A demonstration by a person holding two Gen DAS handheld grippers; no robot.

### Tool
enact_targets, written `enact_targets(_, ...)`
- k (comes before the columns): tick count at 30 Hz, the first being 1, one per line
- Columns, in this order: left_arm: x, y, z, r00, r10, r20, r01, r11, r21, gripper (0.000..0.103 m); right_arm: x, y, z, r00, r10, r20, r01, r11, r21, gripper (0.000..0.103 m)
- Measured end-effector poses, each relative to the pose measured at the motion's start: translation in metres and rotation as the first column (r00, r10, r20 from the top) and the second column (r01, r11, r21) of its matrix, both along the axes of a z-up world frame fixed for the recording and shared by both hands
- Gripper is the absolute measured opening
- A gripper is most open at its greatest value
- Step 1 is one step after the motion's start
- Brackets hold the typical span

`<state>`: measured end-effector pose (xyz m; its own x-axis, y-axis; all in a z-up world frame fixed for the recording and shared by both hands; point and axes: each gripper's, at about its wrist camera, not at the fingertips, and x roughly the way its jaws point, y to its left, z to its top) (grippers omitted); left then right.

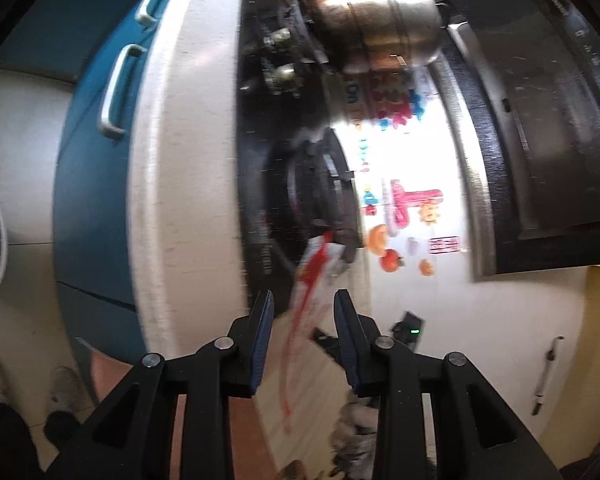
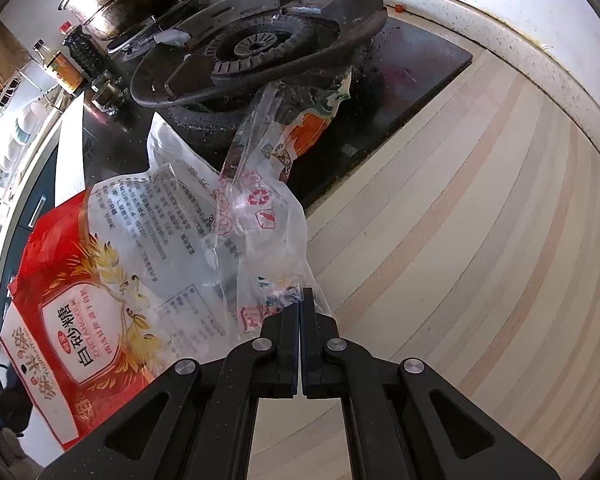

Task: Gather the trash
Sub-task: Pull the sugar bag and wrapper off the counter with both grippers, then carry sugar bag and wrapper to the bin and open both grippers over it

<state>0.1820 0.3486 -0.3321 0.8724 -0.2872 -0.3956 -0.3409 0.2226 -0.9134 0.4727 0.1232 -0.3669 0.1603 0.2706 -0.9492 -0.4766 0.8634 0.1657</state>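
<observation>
Right gripper points steeply down at the striped countertop, jaws clenched on a clear plastic wrapper that trails ahead of its tips toward the gas burner. To its left, a red-and-white sugar bag lies partly under that wrapper. The left gripper is rolled sideways, jaws parted, nothing pressed between them; the blurred red-and-white packaging sits just beyond its tips. Only the left view shows the blue cabinet drawers and a steel pot.
</observation>
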Motion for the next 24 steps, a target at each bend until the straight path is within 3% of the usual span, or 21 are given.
enact_targets(3, 0.006, -0.003, 0.01, 0.999, -0.022, 0.046, 0.022, 1.0, -0.002, 0.035, 0.0, 0.001, 0.0, 1.0, 0.002, -0.004, -0.002, 1.0, 0.0, 0.0)
enact_targets(5, 0.014, -0.009, 0.014, 0.998, -0.061, 0.033, 0.06, 0.998, 0.026, 0.035, 0.001, 0.0, 0.0, 1.0, 0.003, -0.003, -0.003, 1.0, -0.001, 0.0)
enact_targets(9, 0.04, -0.021, 0.003, 0.986, -0.141, -0.093, 0.149, 0.985, 0.083, 0.035, 0.001, 0.0, 0.0, 1.0, 0.005, 0.001, -0.005, 1.0, -0.002, 0.0)
enact_targets(13, 0.057, -0.034, -0.009, 0.972, -0.162, -0.168, 0.185, 0.974, 0.132, 0.035, 0.0, 0.0, 0.0, 1.0, 0.008, 0.0, -0.008, 1.0, -0.002, 0.0)
enact_targets(15, 0.063, -0.041, -0.004, 0.967, -0.152, -0.203, 0.192, 0.961, 0.198, 0.031, -0.002, -0.002, 0.001, 1.0, 0.011, -0.002, -0.011, 1.0, 0.001, 0.0)
enact_targets(16, 0.066, -0.045, 0.002, 0.964, -0.154, -0.218, 0.207, 0.948, 0.244, 0.01, -0.004, -0.003, 0.003, 1.0, 0.015, -0.001, -0.015, 1.0, 0.004, 0.0)
enact_targets(17, 0.069, -0.048, 0.007, 0.96, -0.161, -0.23, 0.223, 0.936, 0.273, 0.0, -0.005, -0.004, 0.006, 1.0, 0.016, -0.001, -0.016, 1.0, 0.011, 0.0)
enact_targets(21, 0.059, -0.049, 0.034, 0.958, -0.139, -0.252, 0.228, 0.901, 0.369, 0.0, -0.014, -0.012, 0.027, 1.0, 0.016, -0.005, -0.015, 0.998, 0.066, 0.0)
enact_targets(24, 0.036, -0.035, 0.055, 0.963, -0.089, -0.254, 0.19, 0.893, 0.408, 0.0, -0.026, -0.015, 0.049, 1.0, 0.028, -0.008, -0.027, 0.993, 0.119, 0.0)
